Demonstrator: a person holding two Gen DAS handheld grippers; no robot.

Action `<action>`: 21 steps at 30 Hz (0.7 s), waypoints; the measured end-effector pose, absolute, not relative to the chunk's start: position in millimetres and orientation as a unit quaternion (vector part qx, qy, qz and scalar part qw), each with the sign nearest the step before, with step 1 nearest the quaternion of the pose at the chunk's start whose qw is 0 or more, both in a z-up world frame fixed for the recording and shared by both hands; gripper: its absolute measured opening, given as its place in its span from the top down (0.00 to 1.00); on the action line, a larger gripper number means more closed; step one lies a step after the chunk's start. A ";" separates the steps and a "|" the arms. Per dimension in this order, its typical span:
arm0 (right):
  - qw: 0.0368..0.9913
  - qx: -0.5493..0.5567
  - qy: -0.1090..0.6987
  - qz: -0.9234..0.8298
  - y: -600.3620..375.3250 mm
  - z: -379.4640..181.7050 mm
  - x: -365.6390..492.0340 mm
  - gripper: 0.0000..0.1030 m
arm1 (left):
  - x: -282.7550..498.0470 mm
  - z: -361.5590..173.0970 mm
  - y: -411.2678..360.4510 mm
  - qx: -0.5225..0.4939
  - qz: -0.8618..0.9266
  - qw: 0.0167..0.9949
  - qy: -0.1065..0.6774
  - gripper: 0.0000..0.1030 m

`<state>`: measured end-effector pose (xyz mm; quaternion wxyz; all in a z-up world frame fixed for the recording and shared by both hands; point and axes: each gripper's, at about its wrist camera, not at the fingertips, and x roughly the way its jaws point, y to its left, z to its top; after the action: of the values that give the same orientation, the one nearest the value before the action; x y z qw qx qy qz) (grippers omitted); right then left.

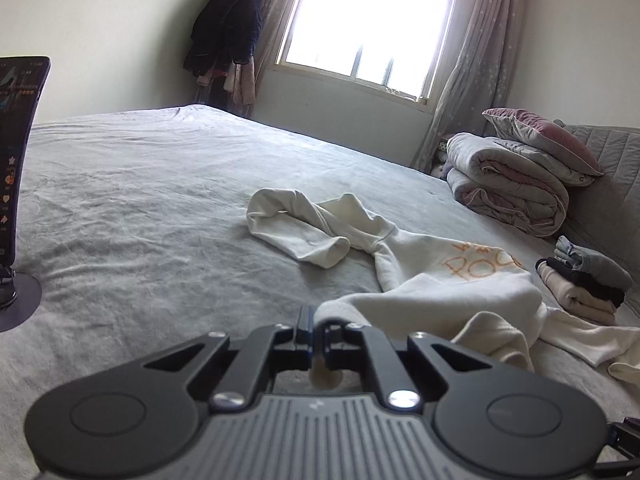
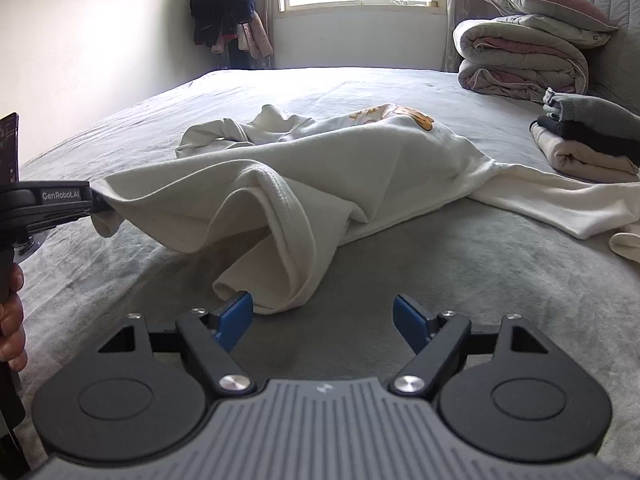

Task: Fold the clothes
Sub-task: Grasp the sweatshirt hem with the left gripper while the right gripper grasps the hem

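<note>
A cream sweatshirt (image 2: 328,160) with orange lettering lies crumpled on the grey bed (image 2: 440,280). In the left wrist view the cream sweatshirt (image 1: 432,280) stretches from my gripper toward a sleeve at the middle of the bed. My left gripper (image 1: 318,328) is shut on the sweatshirt's hem, with cloth pinched between its fingers. The right wrist view shows the left gripper (image 2: 96,200) at the left edge, lifting that hem corner off the bed. My right gripper (image 2: 324,314) stands open just in front of the drooping hem fold, its left pad (image 2: 236,316) touching the cloth.
A pile of folded clothes (image 2: 588,140) sits at the right of the bed. Rolled quilts and a pillow (image 2: 524,44) are stacked by the headboard. A phone on a stand (image 1: 20,184) rises at the left. Dark coats (image 1: 228,28) hang beside the window. A hand (image 2: 12,320) holds the left gripper.
</note>
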<state>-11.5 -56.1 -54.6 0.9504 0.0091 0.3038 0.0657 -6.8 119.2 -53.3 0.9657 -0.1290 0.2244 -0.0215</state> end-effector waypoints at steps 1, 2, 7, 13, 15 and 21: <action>0.950 0.001 0.304 0.068 -49.5 -56.3 -9.3 0.22 | -5.6 -53.8 122.0 -0.132 -0.020 0.965 0.225 0.96; 0.950 -0.006 0.305 0.071 -43.4 -57.9 -7.2 0.22 | -4.4 -54.3 124.8 -0.135 -0.019 0.964 0.226 0.96; 0.947 -0.027 0.311 0.080 -21.9 -65.1 6.0 0.22 | 1.1 -56.8 135.8 -0.147 -0.014 0.961 0.233 0.95; 0.948 -0.027 0.312 0.057 -19.4 -72.8 21.2 0.24 | 4.1 -60.3 133.8 -0.147 -0.006 0.958 0.245 0.95; 0.949 -0.032 0.311 0.051 -20.7 -72.8 23.1 0.34 | 5.6 -62.4 133.5 -0.142 -0.005 0.958 0.250 0.95; 0.946 -0.094 0.311 0.014 -34.5 -70.7 23.5 0.84 | 7.7 -74.7 130.6 -0.120 -0.004 0.954 0.274 0.95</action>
<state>23.5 -34.5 -70.7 0.9455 -0.0943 0.3113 0.0143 7.7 130.6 -74.7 0.9542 -0.1195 0.2743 -0.0042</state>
